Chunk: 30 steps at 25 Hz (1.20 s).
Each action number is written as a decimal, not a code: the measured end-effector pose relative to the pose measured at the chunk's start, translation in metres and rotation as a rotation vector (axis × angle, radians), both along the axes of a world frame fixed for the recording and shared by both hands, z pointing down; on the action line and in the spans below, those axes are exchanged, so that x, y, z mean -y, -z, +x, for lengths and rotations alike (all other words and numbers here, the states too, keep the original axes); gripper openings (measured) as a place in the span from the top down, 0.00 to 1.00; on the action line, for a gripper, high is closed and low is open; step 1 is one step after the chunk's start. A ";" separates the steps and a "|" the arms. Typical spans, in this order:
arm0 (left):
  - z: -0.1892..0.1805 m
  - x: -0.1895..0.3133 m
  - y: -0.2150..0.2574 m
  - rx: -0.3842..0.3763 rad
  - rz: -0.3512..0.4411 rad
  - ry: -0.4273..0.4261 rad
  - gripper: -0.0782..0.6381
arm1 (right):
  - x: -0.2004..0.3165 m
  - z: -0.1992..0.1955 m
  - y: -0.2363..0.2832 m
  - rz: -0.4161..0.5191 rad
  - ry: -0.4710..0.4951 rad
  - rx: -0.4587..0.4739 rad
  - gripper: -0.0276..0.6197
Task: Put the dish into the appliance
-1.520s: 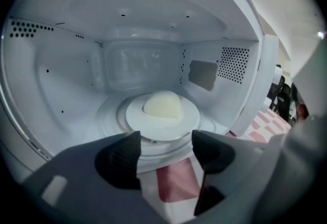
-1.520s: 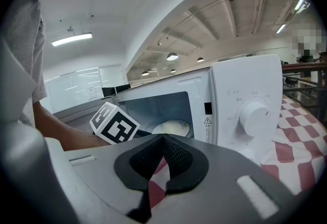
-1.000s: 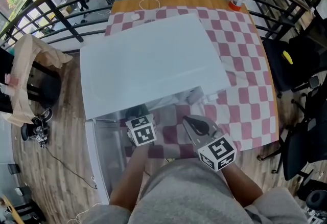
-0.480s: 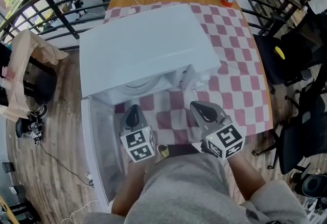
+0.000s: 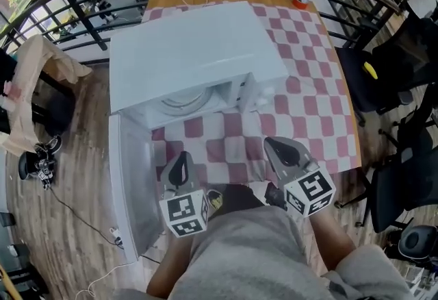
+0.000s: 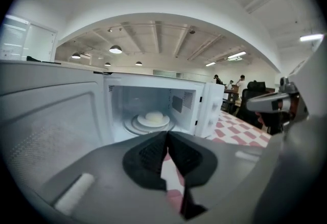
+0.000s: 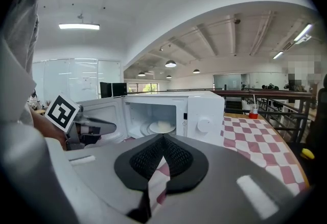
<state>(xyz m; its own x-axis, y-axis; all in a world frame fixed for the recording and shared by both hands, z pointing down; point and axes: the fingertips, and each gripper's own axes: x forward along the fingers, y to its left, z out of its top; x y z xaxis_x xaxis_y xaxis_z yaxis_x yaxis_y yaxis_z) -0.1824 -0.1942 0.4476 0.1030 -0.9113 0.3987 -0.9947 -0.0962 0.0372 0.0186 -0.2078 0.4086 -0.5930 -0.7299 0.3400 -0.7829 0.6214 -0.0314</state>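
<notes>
The dish [image 6: 154, 117] sits inside the microwave [image 5: 195, 52]. The left gripper [image 5: 180, 166] and right gripper [image 5: 283, 153], fingers clenched and empty, hover before it. Likely next: push the door [image 5: 130, 185] shut.

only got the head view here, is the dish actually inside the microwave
observer: yes, the left gripper view shows the dish sitting on the turntable inside the microwave.
operator: claws holding anything
observer: no, the left claw is shut with nothing in it.
operator: and the right
observer: right claw is shut and empty too, aimed at the open microwave.
</notes>
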 end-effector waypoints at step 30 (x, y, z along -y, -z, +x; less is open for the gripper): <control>0.161 -0.198 0.043 -0.070 0.040 -0.082 0.88 | -0.174 0.125 0.034 0.014 0.025 0.068 0.96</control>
